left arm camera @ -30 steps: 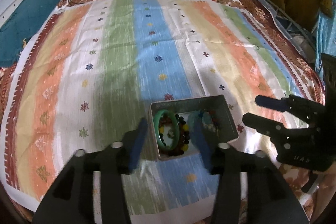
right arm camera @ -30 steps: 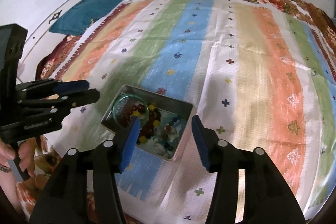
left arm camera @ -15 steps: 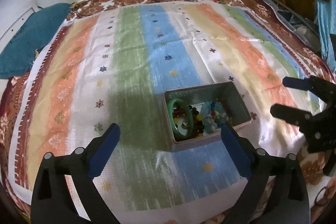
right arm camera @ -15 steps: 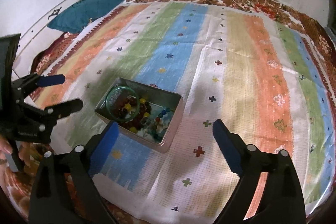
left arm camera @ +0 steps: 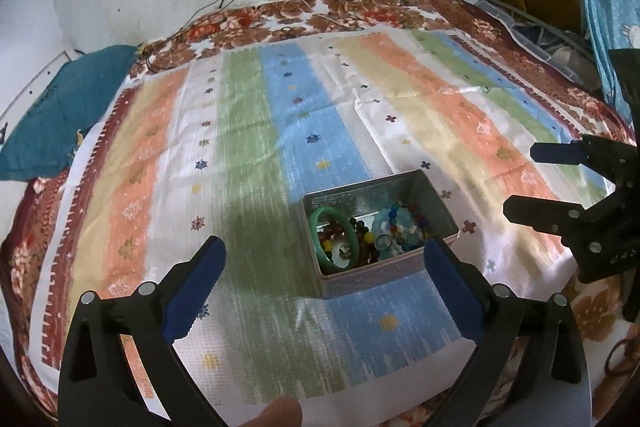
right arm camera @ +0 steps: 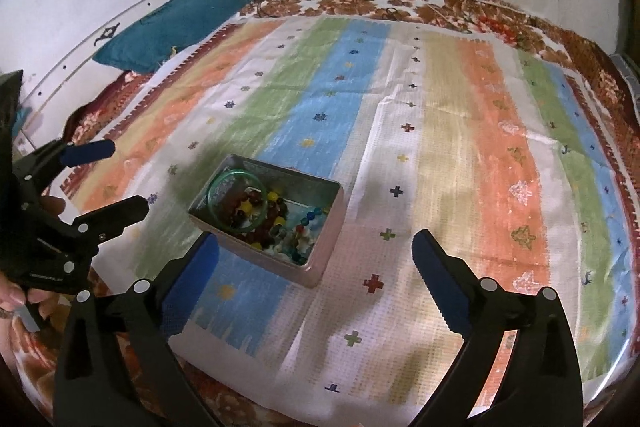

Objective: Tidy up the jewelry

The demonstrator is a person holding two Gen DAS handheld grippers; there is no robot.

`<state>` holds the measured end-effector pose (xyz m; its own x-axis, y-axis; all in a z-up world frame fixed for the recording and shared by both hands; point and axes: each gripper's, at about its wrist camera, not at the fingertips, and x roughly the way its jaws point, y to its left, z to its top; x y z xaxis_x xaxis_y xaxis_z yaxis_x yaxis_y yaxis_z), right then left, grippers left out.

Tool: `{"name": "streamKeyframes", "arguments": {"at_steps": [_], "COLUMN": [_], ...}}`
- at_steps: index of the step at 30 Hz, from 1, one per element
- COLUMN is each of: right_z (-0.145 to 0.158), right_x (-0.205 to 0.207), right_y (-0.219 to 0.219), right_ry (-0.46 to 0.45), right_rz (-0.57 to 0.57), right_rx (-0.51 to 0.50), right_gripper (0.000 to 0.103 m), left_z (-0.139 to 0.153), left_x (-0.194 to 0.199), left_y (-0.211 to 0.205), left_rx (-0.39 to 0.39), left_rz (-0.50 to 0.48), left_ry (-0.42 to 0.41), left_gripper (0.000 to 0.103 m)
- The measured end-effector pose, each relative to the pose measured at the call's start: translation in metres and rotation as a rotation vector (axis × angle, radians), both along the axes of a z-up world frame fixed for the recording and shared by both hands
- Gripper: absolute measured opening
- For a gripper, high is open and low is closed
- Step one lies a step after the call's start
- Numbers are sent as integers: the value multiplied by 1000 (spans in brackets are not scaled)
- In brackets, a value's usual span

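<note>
- The jewelry tin [left arm camera: 380,267] sits on the striped cloth [left arm camera: 256,131], straddling the blue and white stripes near the front edge. It's open-topped, and inside there's a green bangle [left arm camera: 334,243] leaning at one end plus a jumble of colored beads [right arm camera: 276,215].
- My left gripper [left arm camera: 324,263] is spread wide, holding nothing, hovering just in front of the tin with its blue pads [left arm camera: 200,279] clear of it.
- My right gripper [right arm camera: 316,255] is the same: wide open, empty, not touching anything.
- The tin looks like dull metal, rectangular with rounded corners. The cloth is a coarse weave with little cross and star motifs, lying over a floral bedsheet [left arm camera: 360,15].
</note>
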<state>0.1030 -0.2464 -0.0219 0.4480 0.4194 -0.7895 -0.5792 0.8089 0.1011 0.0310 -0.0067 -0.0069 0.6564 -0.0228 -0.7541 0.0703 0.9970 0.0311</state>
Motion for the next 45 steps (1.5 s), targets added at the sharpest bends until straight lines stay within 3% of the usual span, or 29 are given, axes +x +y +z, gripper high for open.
{"name": "streamKeyframes", "arguments": {"at_steps": [12, 30, 45], "right_z": [16, 28, 30], "right_x": [-10, -30, -32], "right_y": [-22, -20, -22], "right_ry": [-28, -124, -139], "right_rz": [-64, -67, -72], "right_rx": [59, 27, 37], "right_gripper": [98, 98, 98], "left_z": [11, 17, 18], "left_x": [-16, -24, -27], "left_y": [-6, -5, -13], "left_rx": [-19, -65, -37], "left_rz": [-8, -17, -42], "left_ry": [-52, -70, -89], "left_gripper": [97, 97, 97]}}
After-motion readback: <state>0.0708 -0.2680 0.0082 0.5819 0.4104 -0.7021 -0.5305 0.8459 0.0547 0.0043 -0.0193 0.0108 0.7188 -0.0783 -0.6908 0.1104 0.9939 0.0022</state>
